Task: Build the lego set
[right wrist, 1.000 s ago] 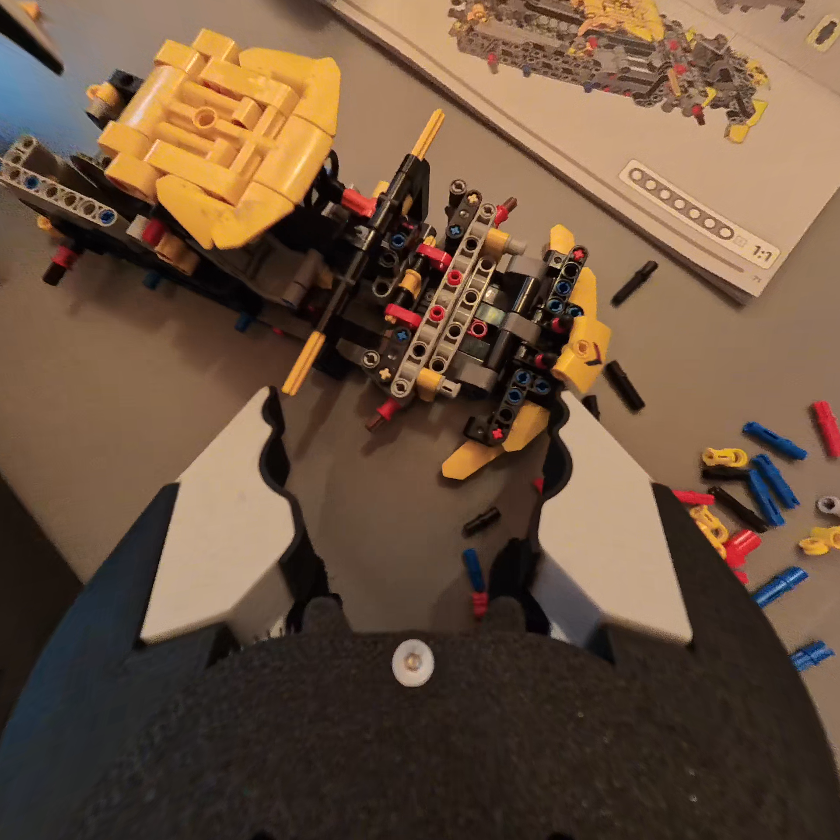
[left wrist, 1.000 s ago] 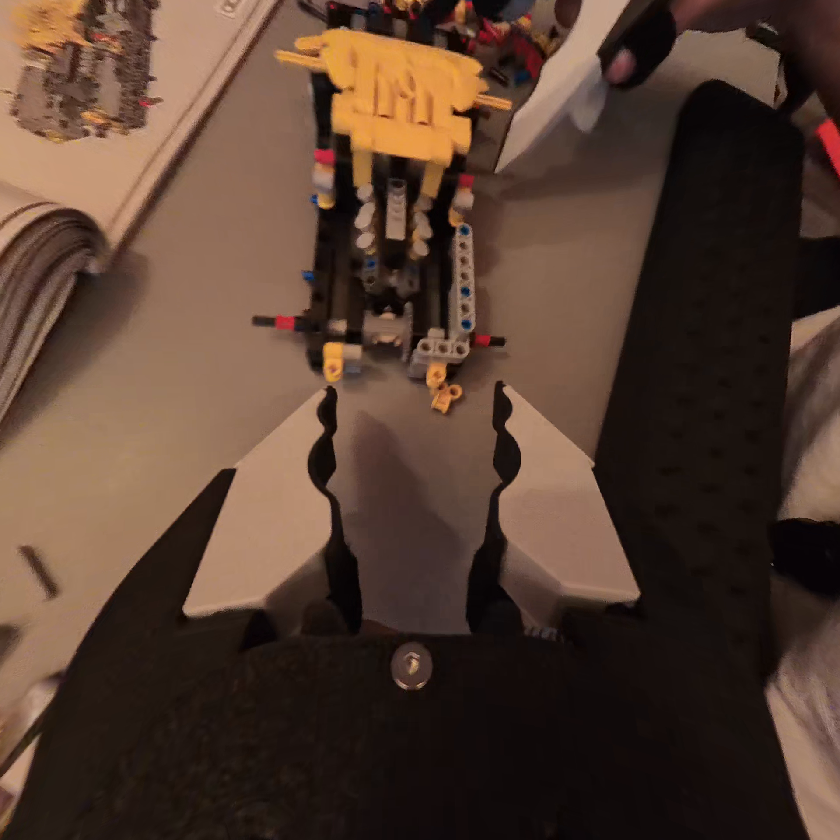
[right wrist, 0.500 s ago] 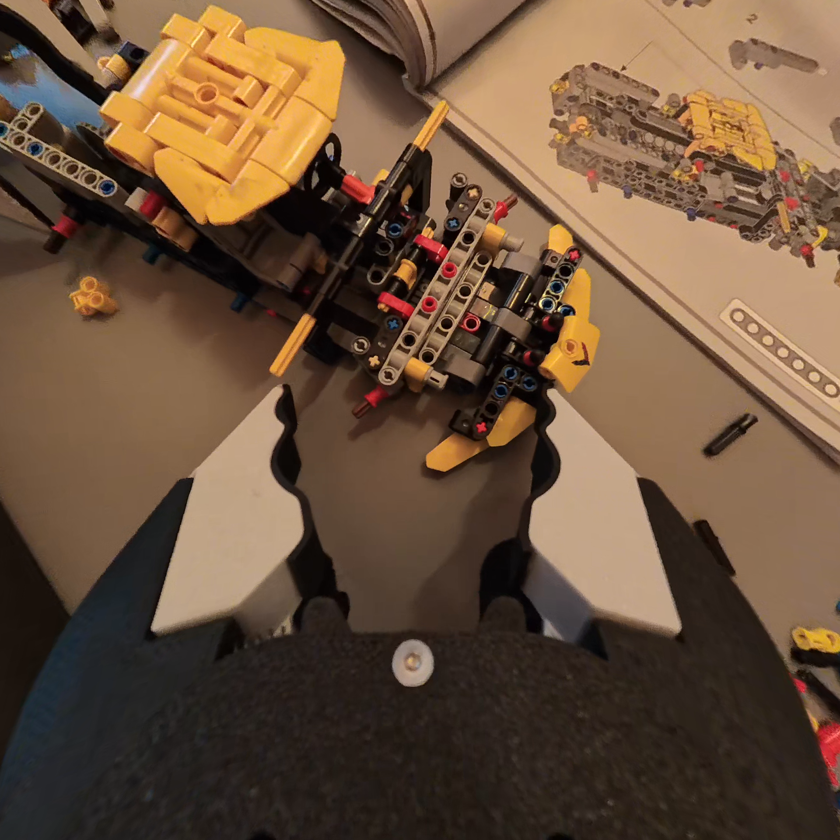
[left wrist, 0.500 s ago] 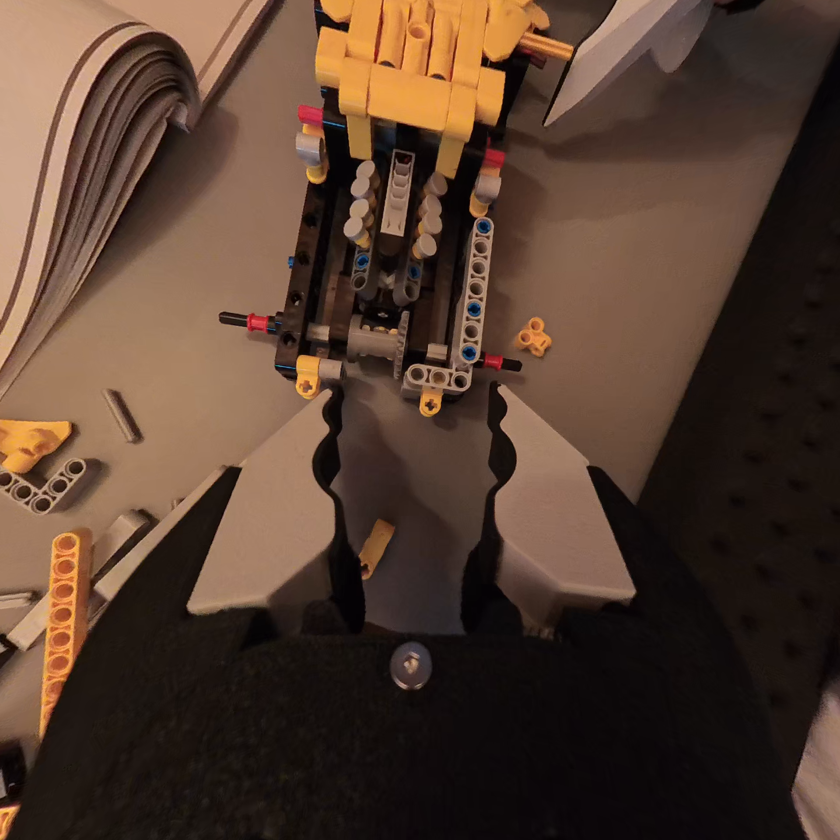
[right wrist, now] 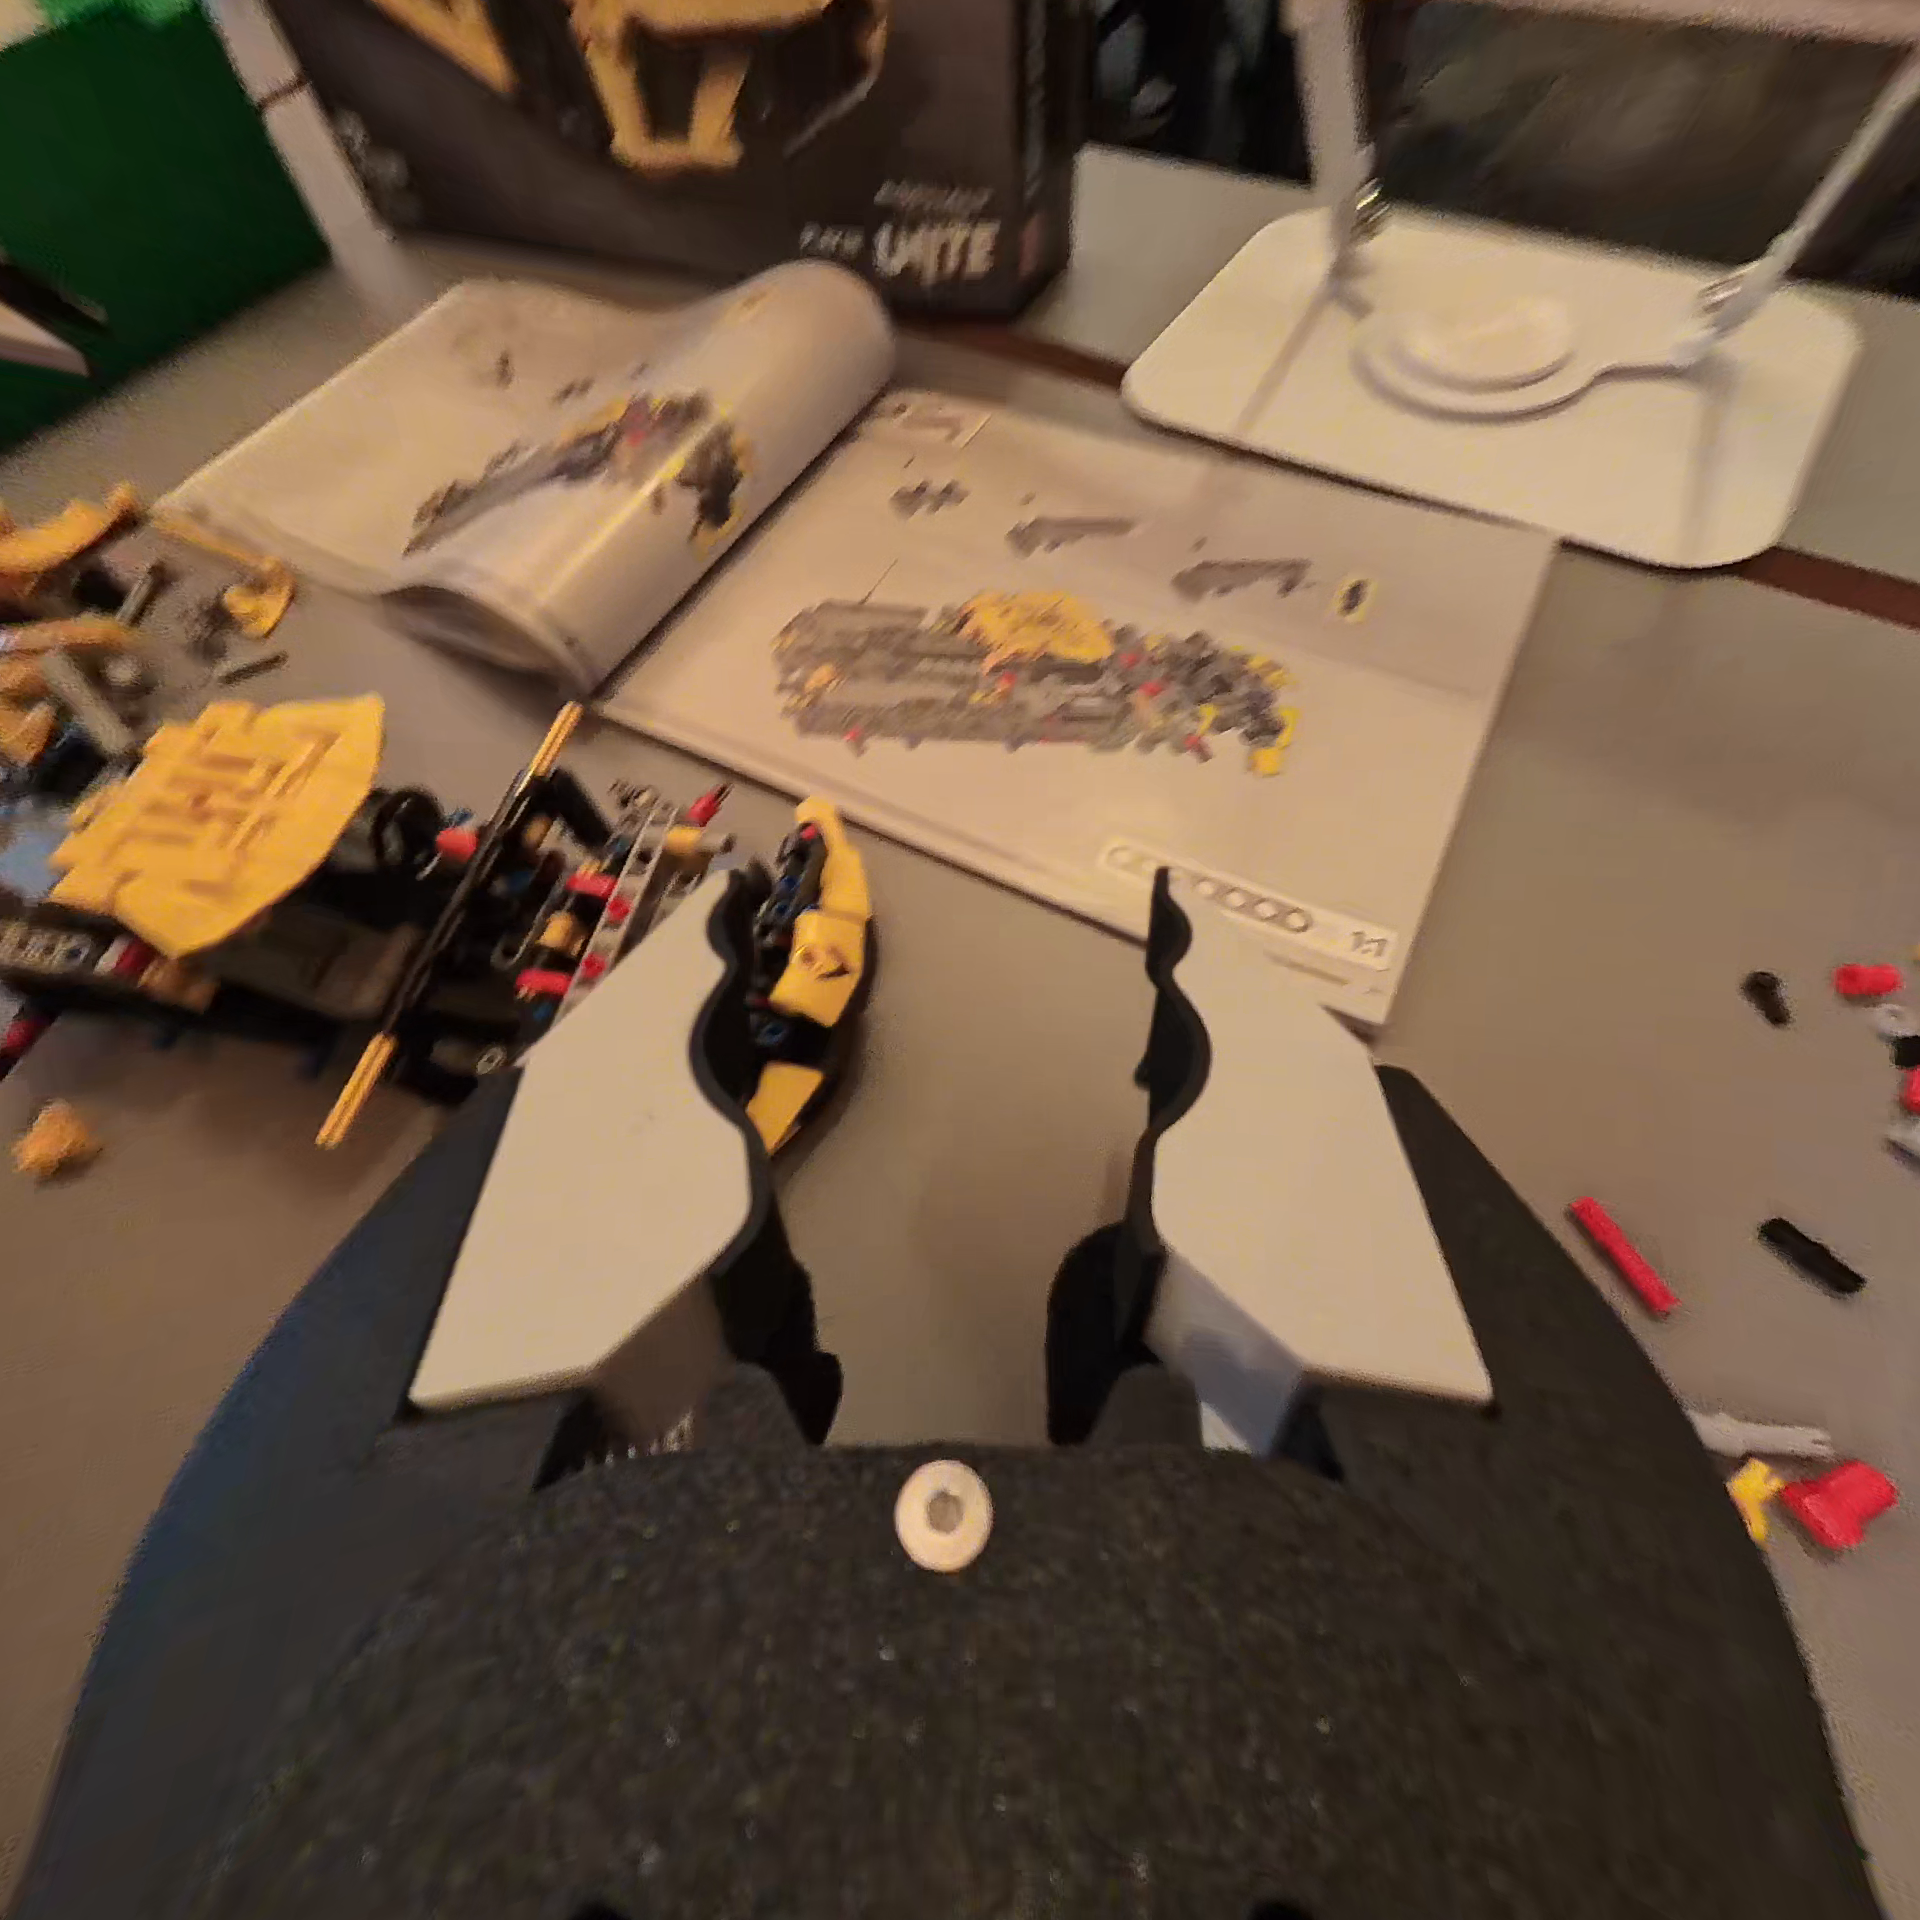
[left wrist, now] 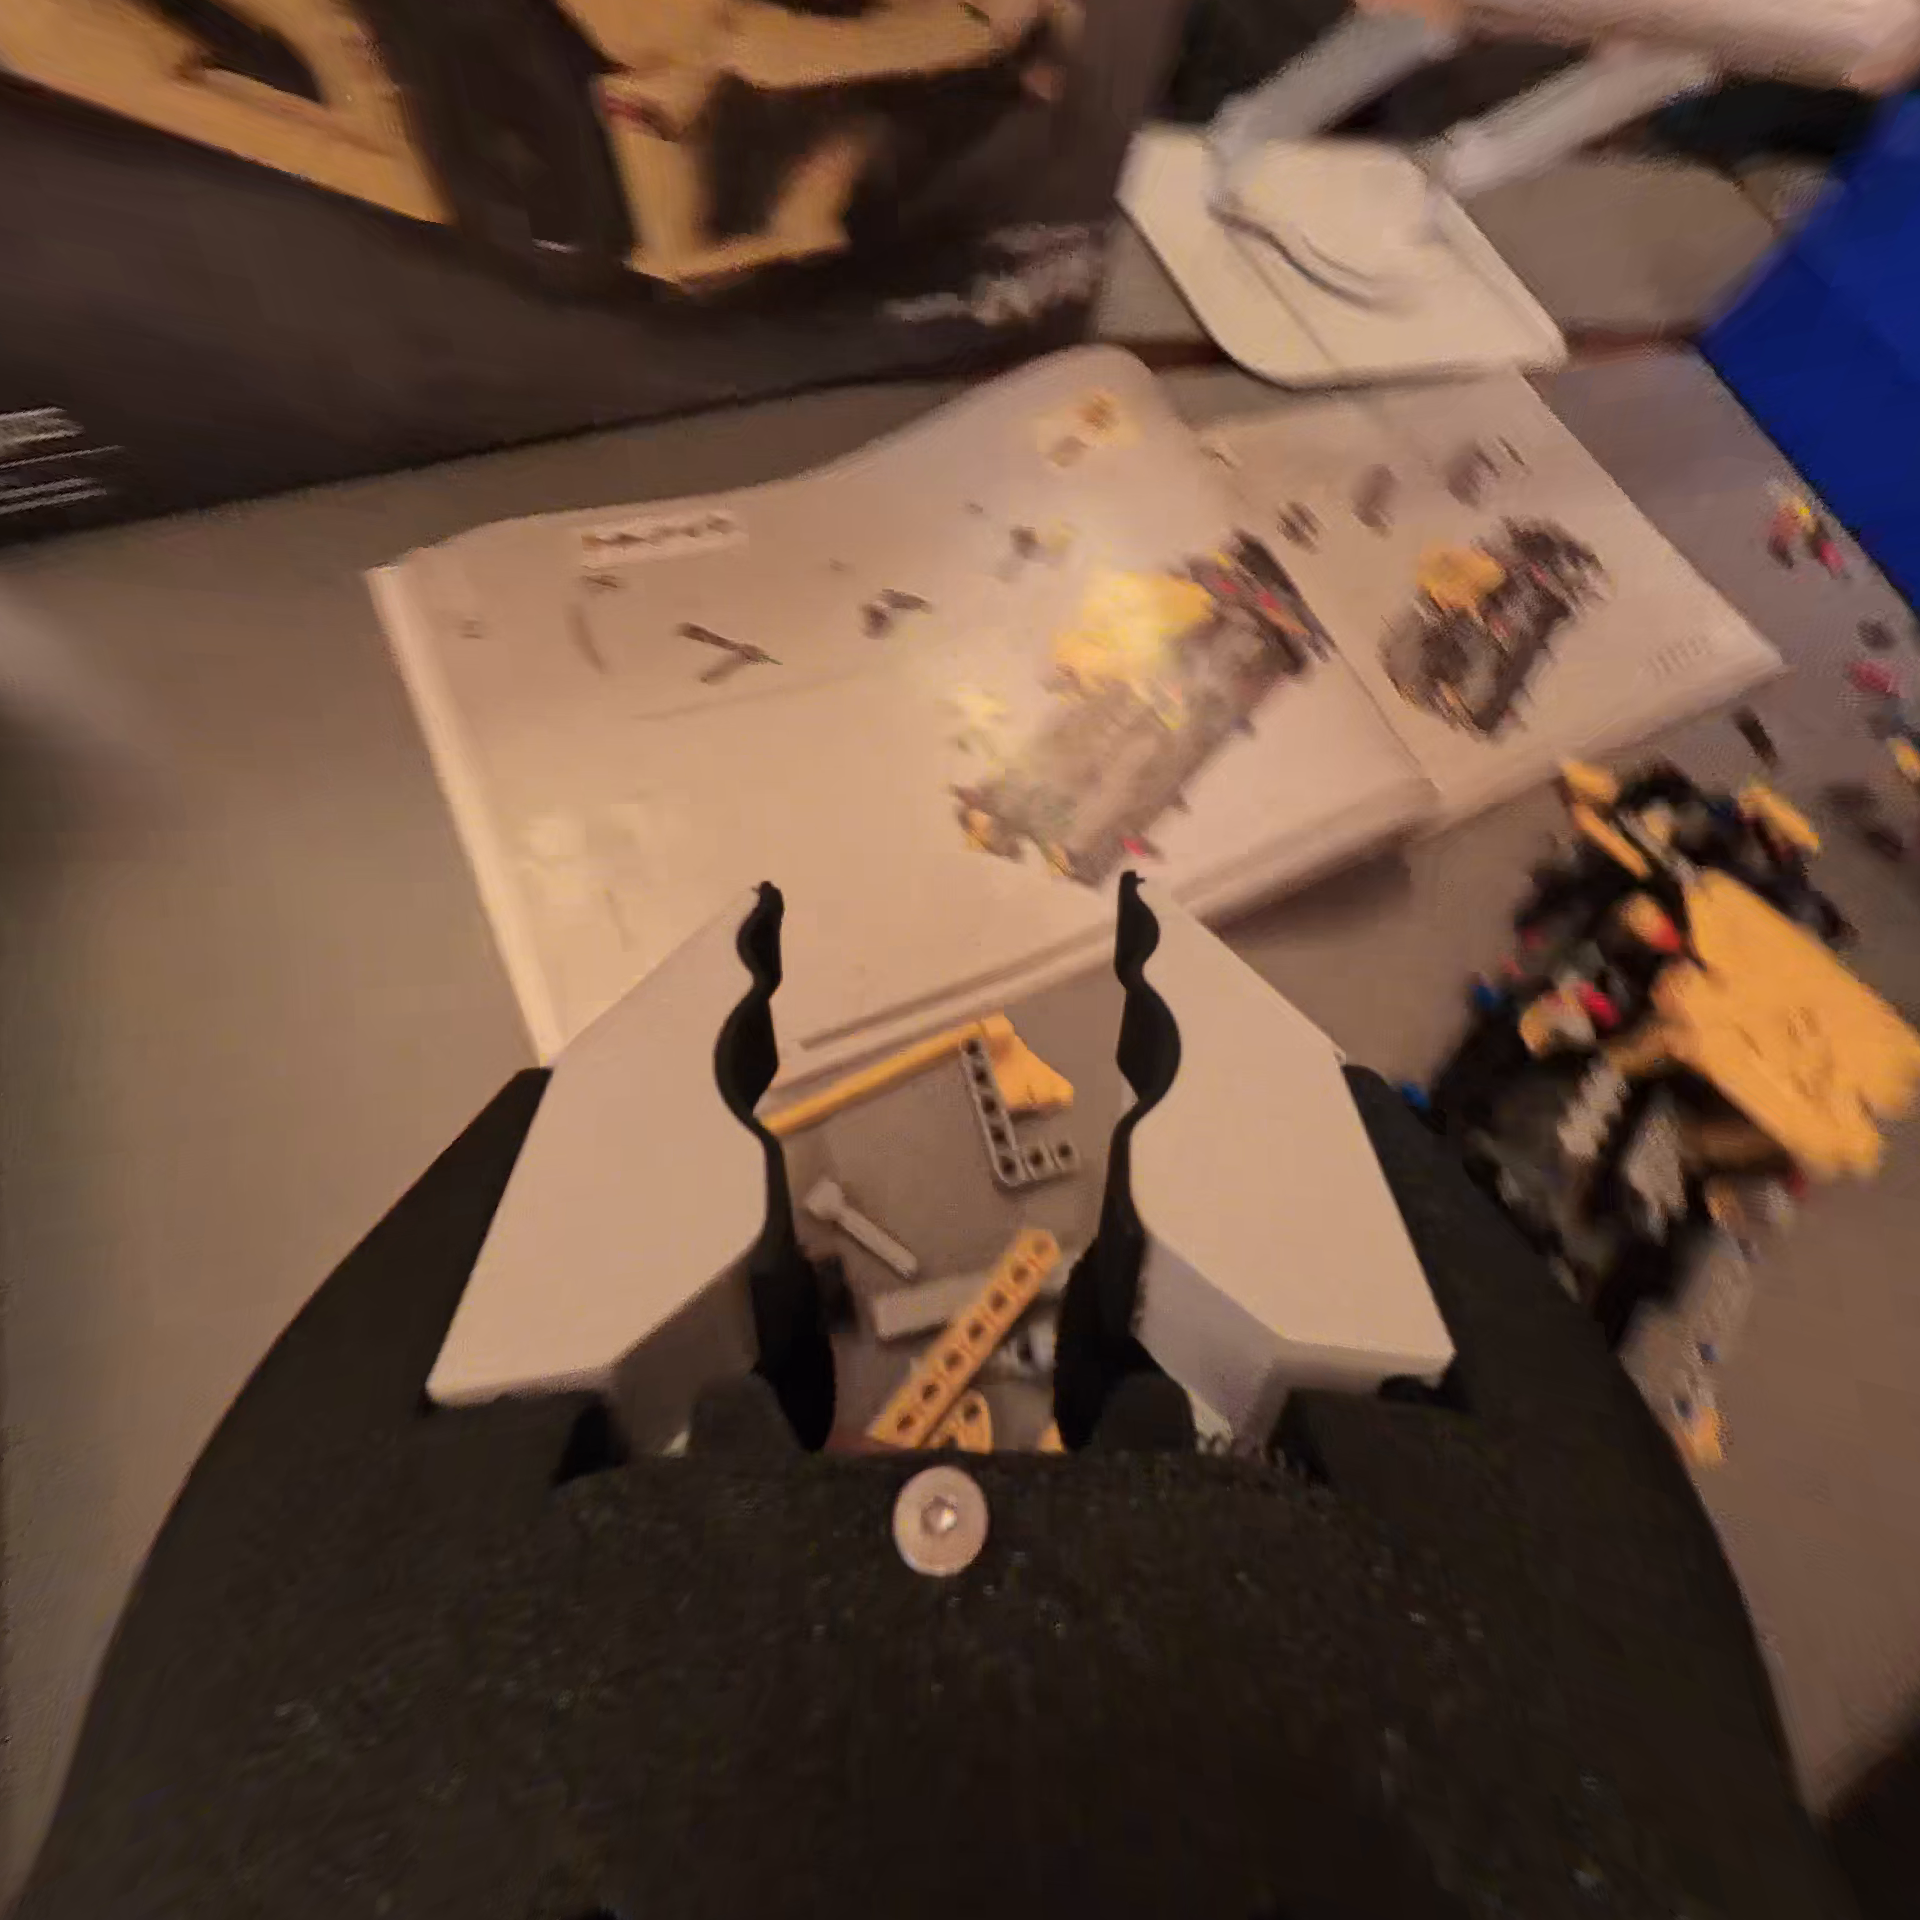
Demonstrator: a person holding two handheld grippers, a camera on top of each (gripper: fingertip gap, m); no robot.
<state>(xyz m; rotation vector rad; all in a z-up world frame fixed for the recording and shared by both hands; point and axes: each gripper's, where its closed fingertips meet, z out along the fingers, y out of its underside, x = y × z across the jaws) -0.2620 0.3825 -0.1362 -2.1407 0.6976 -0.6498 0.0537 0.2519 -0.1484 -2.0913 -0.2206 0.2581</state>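
Now, both tongs wide and empty, left tongs (left wrist: 945, 904) over loose beams (left wrist: 971, 1340), right tongs (right wrist: 940, 894) beside yellow model (right wrist: 416, 894).

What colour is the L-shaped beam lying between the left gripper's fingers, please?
Grey; the L-shaped beam shows best in the left wrist view.

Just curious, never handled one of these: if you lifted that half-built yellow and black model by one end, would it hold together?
Probably not well. The model looks long and open-framed, so it would likely flex. The thin yellow axle and red pins stick out and might pop loose. Supporting it from both ends seems safer.
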